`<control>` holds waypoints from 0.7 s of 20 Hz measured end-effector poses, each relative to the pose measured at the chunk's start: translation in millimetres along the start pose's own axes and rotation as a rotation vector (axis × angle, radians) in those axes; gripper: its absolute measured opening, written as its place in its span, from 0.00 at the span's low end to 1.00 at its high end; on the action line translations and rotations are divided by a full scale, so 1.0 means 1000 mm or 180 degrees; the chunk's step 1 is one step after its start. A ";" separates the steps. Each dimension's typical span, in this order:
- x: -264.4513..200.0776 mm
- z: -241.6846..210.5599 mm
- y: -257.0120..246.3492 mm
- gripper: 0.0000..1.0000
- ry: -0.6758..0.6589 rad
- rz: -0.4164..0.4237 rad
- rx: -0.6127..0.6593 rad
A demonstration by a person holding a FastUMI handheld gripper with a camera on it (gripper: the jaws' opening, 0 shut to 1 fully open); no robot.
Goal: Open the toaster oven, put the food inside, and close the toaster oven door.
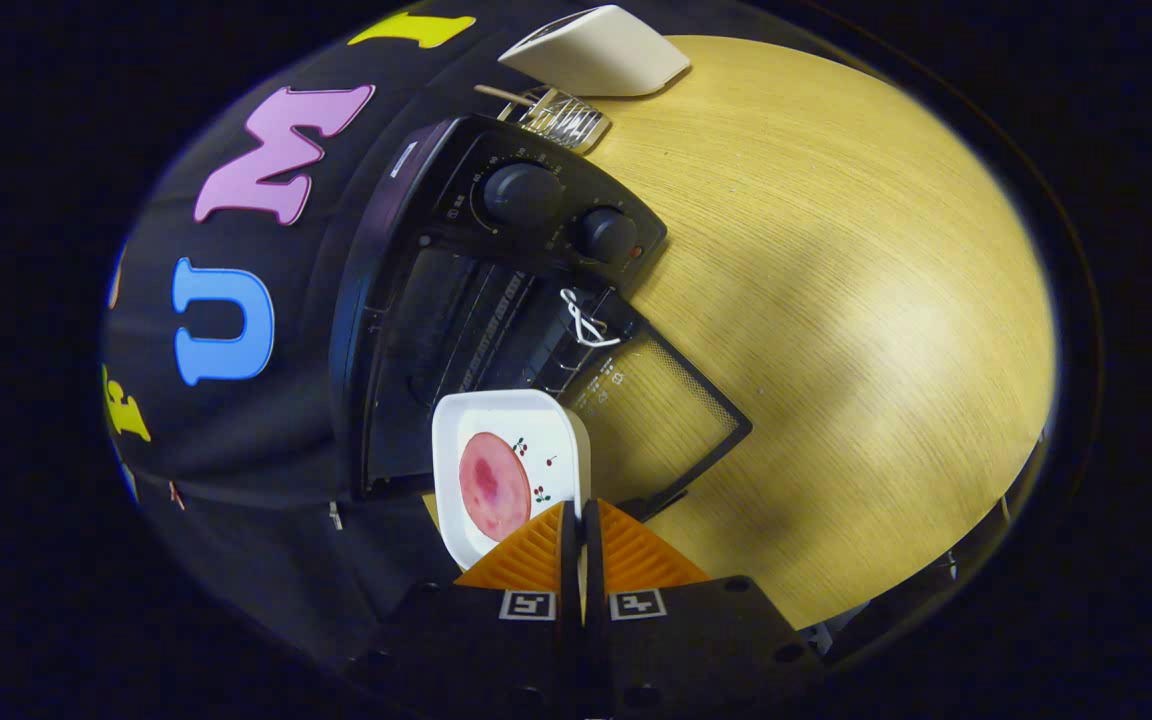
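**Plate held at the open oven**

Your hand-held gripper pinches the rim of the white square plate, both fingers pressed together on it. A round pink slice of food lies on the plate. Just beyond, the black toaster oven stands on the light wooden table, its glass door dropped open.

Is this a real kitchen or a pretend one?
Probably a pretend kitchen in a test booth: a black toaster oven, door open, on a round wooden table, and a gripper shut on a white square plate.
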State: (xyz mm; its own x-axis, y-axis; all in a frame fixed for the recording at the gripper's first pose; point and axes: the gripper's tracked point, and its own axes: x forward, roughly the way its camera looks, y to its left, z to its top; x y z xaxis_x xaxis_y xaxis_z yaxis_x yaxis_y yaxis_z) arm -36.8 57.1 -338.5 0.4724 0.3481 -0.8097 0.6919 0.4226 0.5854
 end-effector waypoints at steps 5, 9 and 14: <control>0.031 0.016 0.028 0.05 -0.0403 -0.0021 0.0652; 0.048 0.028 0.049 0.06 -0.0709 -0.0049 0.1152; 0.067 0.033 0.064 0.05 -0.0900 -0.0071 0.1659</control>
State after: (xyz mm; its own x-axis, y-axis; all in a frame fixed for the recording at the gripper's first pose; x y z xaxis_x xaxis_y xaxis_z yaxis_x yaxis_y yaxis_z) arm 56.9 80.2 -357.2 0.5322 0.0772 -0.8431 0.8465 -0.0645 0.5285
